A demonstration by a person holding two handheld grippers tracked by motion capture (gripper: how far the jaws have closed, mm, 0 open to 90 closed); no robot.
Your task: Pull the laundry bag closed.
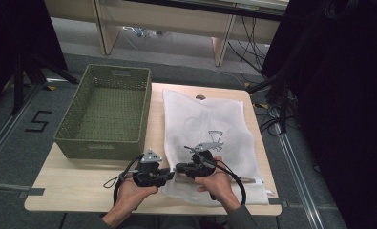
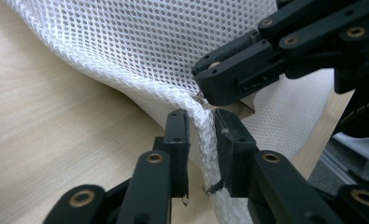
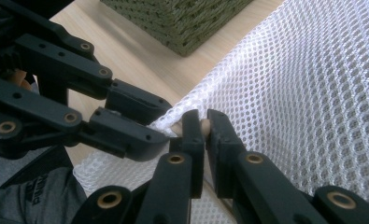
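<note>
A white mesh bag lies flat on the wooden table. Both grippers meet at its near left corner. My left gripper has the bag's rolled edge seam running between its jaws, which stand slightly apart around it without squashing it. My right gripper is shut on the same edge, with a small tan piece pinched between its pads. From the left gripper view the right gripper sits just beyond my own jaws. In the high view the left gripper and the right gripper nearly touch.
A green woven basket stands on the table's left half, close beside the bag; its corner is just past the grippers. Bare wood lies in front of the basket. Cables and desk legs are on the floor beyond the table.
</note>
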